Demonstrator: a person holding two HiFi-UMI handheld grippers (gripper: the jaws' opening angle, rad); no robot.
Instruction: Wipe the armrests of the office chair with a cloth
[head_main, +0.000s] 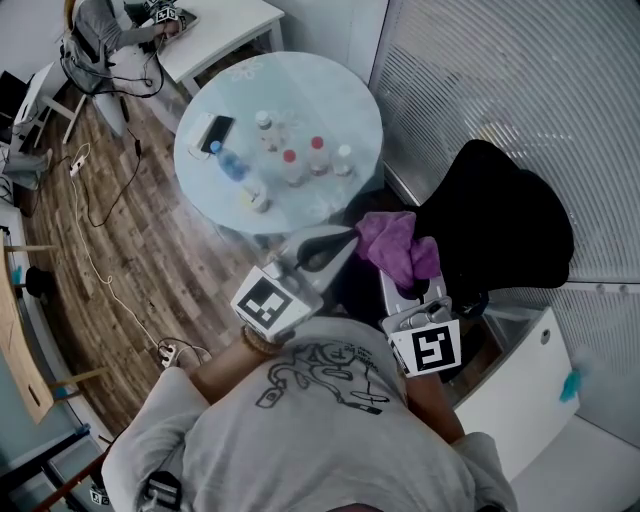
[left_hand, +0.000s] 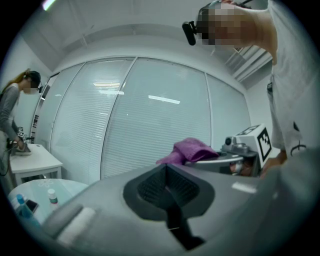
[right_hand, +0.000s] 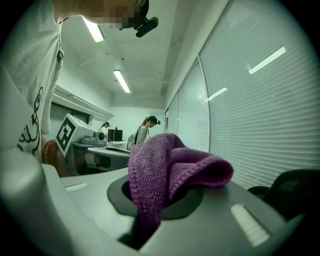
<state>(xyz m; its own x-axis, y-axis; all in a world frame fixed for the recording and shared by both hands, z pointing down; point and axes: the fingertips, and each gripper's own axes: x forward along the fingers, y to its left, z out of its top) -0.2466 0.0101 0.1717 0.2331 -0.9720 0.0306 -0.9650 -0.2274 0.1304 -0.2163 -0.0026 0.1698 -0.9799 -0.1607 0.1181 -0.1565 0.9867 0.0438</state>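
Head view: the left gripper (head_main: 340, 245) sits at centre frame, pointing toward the upper right, its marker cube near the person's wrist. The right gripper (head_main: 412, 290) lies just right of it, with a purple cloth (head_main: 393, 245) bunched at its tip. The cloth is beside the left edge of the black office chair (head_main: 505, 215), which fills the right centre; contact with the chair cannot be confirmed. A round glass table (head_main: 340, 90) carrying several small bottles stands in the upper centre. Left gripper view: the 2 jaws are pressed together with nothing between them; the cloth and the right gripper show at right centre against the window blinds (left_hand: 150, 115). Right gripper view: the 2 jaws are clamped on the cloth, which folds over to the right; the chair shows dark at the lower right.
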